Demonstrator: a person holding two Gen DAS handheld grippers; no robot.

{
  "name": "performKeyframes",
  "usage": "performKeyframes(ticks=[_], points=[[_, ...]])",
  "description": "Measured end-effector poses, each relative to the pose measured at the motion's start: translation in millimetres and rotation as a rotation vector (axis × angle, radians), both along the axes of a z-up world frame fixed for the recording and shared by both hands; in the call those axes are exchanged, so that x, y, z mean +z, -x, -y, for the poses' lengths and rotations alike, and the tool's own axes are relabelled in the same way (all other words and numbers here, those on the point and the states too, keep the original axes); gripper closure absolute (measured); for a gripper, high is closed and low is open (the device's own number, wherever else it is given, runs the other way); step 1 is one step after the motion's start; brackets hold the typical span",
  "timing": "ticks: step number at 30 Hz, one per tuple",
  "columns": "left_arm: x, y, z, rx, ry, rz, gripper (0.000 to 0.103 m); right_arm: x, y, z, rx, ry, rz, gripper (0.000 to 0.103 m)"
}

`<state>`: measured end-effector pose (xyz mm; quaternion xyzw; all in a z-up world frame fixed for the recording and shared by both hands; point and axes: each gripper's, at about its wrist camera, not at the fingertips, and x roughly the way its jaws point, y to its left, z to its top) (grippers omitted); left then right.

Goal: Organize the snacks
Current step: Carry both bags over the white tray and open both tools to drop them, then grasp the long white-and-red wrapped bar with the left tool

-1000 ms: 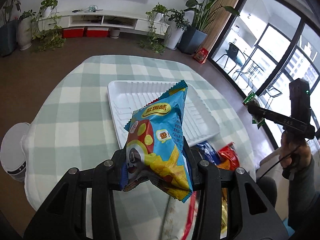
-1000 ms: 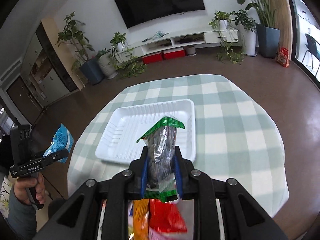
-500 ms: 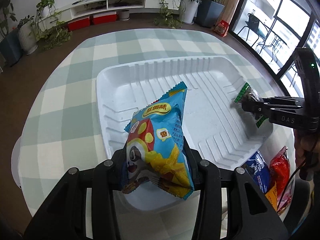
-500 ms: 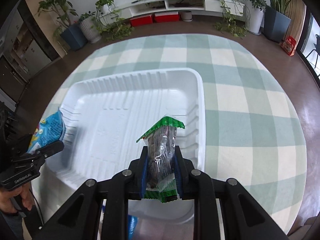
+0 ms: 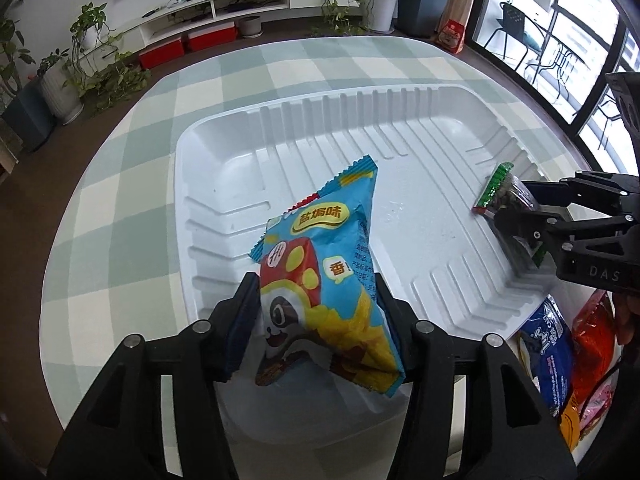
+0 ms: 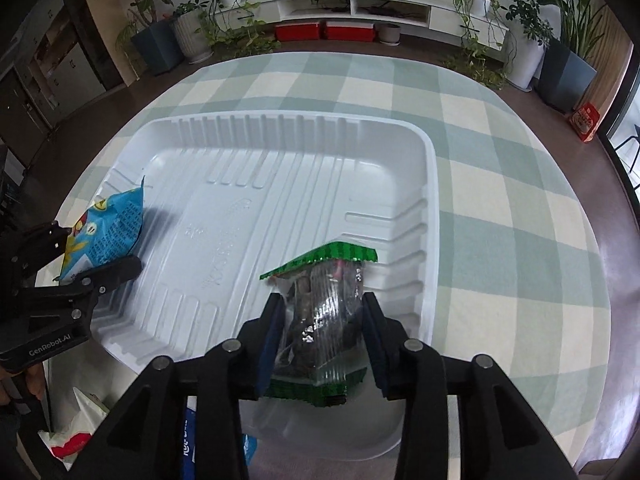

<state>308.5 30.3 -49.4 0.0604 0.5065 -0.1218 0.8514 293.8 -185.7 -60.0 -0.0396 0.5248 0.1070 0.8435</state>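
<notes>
A white ribbed tray [image 5: 320, 120] [image 6: 260, 184] lies on the checked tablecloth [image 5: 120, 220]. My left gripper [image 5: 316, 284] hovers low over the tray's near left part. Its jaws are opening around a blue snack bag [image 5: 324, 280] [image 6: 112, 228], which still stands between them with a slim gap at the left pad. My right gripper [image 6: 323, 300] is over the tray's near right corner. Its jaws are opening too, and a clear packet with green ends [image 6: 324, 312] [image 5: 496, 188] sits loose between the pads.
Several more snack packs lie at the table's near edge, among them a dark blue one [image 5: 548, 352] and a red one [image 5: 592, 340]. Potted plants and a low white TV shelf [image 6: 352, 8] stand beyond the table. Tall windows are on the right.
Both grippers came down from above the table to just over the tray. Both pairs of jaws have widened, and the two packets now sit looser between the pads.
</notes>
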Motion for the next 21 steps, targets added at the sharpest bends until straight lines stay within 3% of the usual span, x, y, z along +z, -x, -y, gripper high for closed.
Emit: performKeyframes(ticks=[8, 13, 19, 21], points=[[19, 3, -11, 0.033, 0.029, 0.059, 0.032, 23, 6, 6, -0.004, 0.013, 0.068, 0.045], [42, 13, -20, 0.056, 0.045, 0.105, 0.030, 54, 15, 22, -0.032, -0.037, 0.132, 0.042], [81, 58, -36, 0.053, 0.115, 0.188, 0.018, 104, 49, 40, -0.059, -0.142, 0.220, 0.031], [87, 81, -39, 0.042, 0.140, 0.204, 0.007, 120, 74, 45, -0.052, -0.205, 0.258, 0.025]])
